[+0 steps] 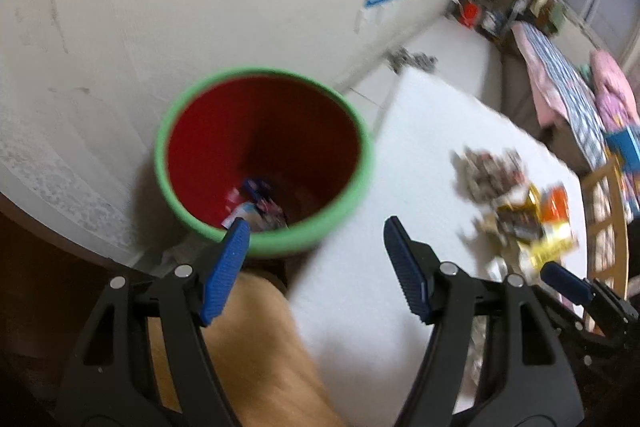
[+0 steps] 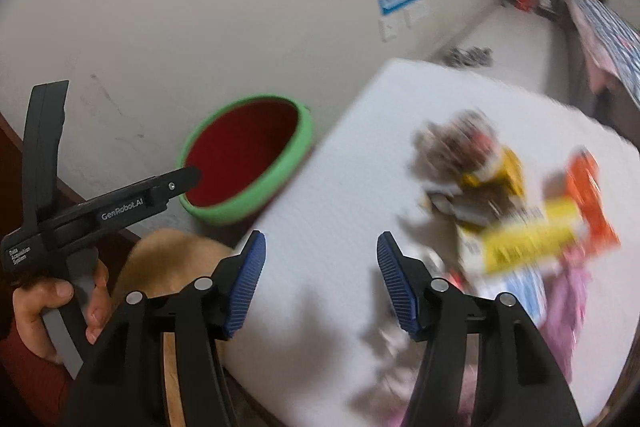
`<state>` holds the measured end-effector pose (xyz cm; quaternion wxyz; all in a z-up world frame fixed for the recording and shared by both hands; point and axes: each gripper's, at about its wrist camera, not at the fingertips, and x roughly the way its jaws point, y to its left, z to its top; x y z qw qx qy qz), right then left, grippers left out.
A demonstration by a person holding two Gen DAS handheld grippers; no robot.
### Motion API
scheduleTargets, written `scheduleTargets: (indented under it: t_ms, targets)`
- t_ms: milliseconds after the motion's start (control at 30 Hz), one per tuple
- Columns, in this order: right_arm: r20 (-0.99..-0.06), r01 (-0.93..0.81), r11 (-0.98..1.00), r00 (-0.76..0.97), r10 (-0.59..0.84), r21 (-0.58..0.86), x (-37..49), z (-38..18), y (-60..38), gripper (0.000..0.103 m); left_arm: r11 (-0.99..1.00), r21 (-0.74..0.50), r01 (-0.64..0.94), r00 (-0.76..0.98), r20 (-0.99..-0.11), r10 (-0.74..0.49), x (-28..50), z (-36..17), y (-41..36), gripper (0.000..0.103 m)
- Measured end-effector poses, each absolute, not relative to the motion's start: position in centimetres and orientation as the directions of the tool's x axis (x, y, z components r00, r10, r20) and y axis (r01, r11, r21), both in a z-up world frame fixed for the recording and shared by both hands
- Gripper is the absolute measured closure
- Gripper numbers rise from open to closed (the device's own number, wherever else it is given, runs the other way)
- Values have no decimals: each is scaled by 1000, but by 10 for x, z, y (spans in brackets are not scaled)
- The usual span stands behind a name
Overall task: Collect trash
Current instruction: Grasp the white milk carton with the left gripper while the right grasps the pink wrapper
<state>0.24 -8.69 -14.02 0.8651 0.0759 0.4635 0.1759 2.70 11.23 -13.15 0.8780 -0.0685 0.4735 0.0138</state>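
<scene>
While several wrappers (image 1: 256,205) are seen at the bottom of the green-rimmed red bin (image 1: 362,163), more trash (image 2: 516,223) is heaped on the white surface (image 2: 328,219) beside it. Both the left claw (image 1: 316,267) and the right claw (image 2: 320,283) are held open and empty.

Bin (image 1: 362,147) green-rimmed, red inside; fingers (image 1: 226,267) blue, ribbed; table (image 1: 420,155) white.

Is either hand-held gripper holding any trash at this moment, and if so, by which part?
Neither. The left hand-held gripper and right hand-held gripper both stand open with nothing between the pads.
</scene>
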Motion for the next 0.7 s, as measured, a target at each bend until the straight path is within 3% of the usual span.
scheduleTargets:
  t_ms: [333,700]
  targets:
    - [-810,-32,988,569,142,151,-46,-150,-183,46,991,-105,81,461,-877,-131,10,-159,25,37]
    - [-824,136,971,560,90,199,-58,-164,-254,47,949,-145,281,415,-873,-256,0,-158,-56,37]
